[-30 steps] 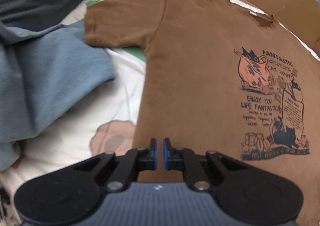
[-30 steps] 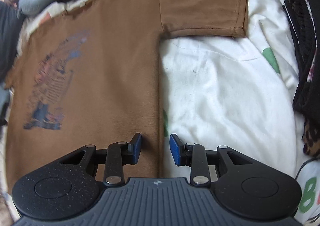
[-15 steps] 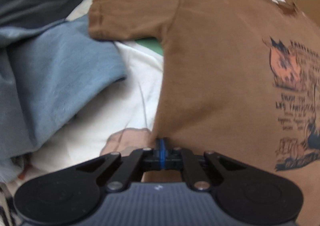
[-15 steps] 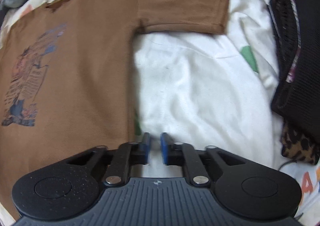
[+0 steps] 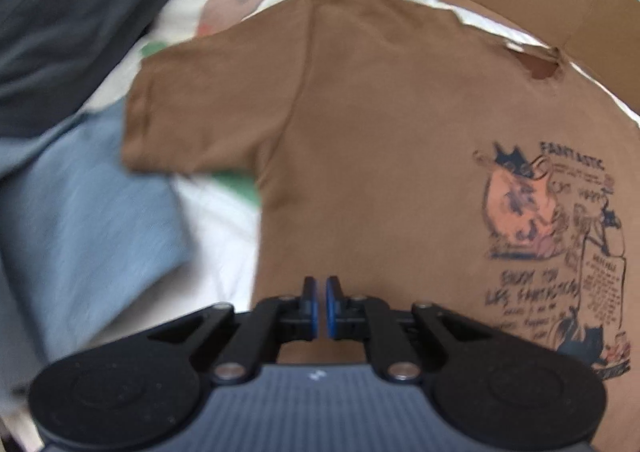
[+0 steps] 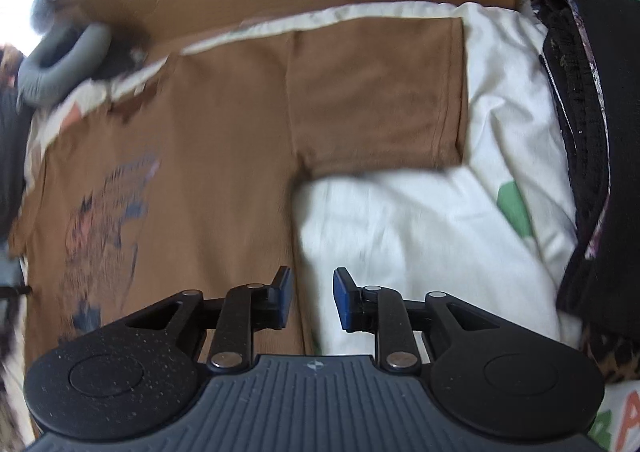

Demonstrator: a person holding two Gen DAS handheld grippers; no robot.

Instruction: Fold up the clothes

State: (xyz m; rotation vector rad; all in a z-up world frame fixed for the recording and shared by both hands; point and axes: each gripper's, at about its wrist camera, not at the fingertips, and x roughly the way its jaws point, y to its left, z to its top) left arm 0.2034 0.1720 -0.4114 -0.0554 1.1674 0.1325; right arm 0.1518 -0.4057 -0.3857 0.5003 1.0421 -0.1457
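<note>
The bed [image 6: 420, 232] carries the brown T-shirt [image 5: 380, 171], spread flat and print-side up ahead of both tools. No fold shows in it, so I judge the task barely begun: the body lies open, and the whole fold is yet to do.

A blue garment [image 5: 80, 232] lies left of the left tool [image 5: 318, 292], and a black garment [image 6: 592, 131] right of the right tool [image 6: 312, 292]; both presumably wait their turn.

Both sleeves, one sleeve [image 5: 208, 111] ahead-left of the left tool and the other sleeve [image 6: 380, 91] ahead of the right, stick straight out, not tucked in.

The left tool's jaws stand a slit apart and opening, over the shirt, no cloth pinched. The right tool's jaws are opening, empty, straddling the shirt's side edge.
</note>
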